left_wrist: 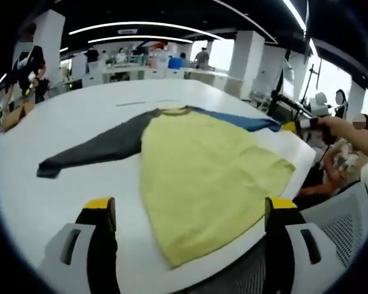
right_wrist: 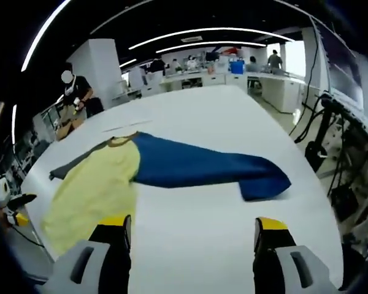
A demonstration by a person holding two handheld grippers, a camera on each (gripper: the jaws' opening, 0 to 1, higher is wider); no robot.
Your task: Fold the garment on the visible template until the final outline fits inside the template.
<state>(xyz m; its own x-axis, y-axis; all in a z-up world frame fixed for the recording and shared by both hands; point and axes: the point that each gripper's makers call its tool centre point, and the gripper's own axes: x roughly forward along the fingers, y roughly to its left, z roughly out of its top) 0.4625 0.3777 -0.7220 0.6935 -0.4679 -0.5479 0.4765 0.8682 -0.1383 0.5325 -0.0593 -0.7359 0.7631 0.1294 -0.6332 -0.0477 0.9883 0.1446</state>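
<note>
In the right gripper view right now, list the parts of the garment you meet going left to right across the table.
Grey sleeve → yellow body → blue sleeve, all lying flat on the white table.

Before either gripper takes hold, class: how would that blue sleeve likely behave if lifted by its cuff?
The blue sleeve lies flat and limp on the white table, so it would probably droop. It joins the yellow body, so lifting may drag that along. It looks thin, likely light.
</note>
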